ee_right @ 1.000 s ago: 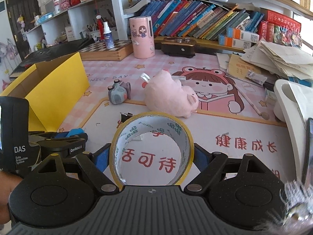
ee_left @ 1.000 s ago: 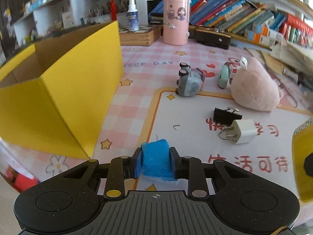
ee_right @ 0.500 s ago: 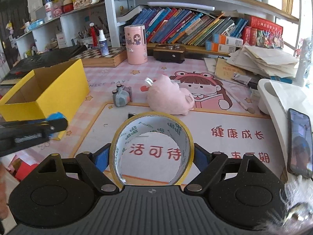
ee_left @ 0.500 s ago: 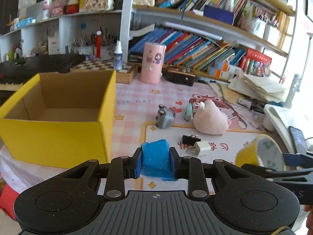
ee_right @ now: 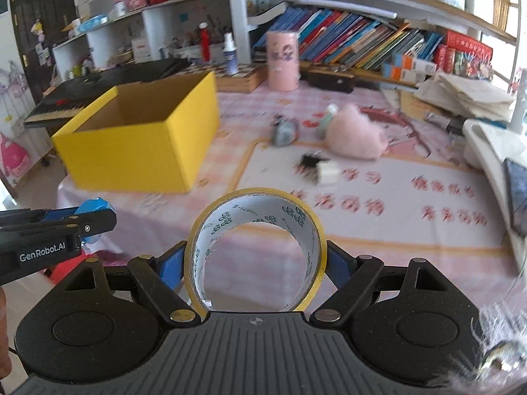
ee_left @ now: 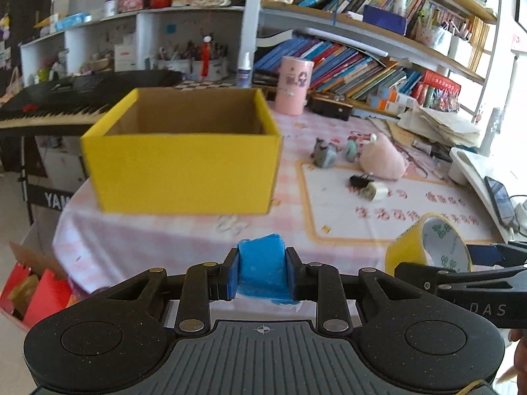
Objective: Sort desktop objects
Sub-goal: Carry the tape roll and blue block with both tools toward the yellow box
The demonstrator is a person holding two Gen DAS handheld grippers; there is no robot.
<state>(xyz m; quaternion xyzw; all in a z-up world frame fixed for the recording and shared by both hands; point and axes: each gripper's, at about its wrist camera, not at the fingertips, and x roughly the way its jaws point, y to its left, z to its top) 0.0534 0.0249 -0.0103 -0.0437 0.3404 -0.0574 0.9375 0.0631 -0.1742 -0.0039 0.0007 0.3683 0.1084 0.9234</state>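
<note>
My left gripper (ee_left: 262, 271) is shut on a small blue block (ee_left: 262, 263) and hangs off the table's near edge. In front of it stands an open yellow cardboard box (ee_left: 184, 171), apart from it. My right gripper (ee_right: 255, 258) is shut on a yellow tape roll (ee_right: 257, 217), pads against its sides; that roll (ee_left: 428, 243) shows at the right of the left wrist view. On the table lie a pink plush (ee_right: 354, 135), a grey toy car (ee_right: 285, 131), a black binder clip (ee_right: 309, 161) and a white plug (ee_right: 327, 172).
A pink cylinder (ee_right: 282, 61), a spray bottle (ee_right: 230, 54) and rows of books (ee_right: 355, 46) stand at the back. A black keyboard (ee_left: 66, 98) sits left of the box. A white tray with a phone (ee_right: 517, 191) lies right. Red packets (ee_left: 39, 293) lie below the table edge.
Both grippers have pulled back from the table and risen a little, each keeping its object. The box's open inside has come into view.
</note>
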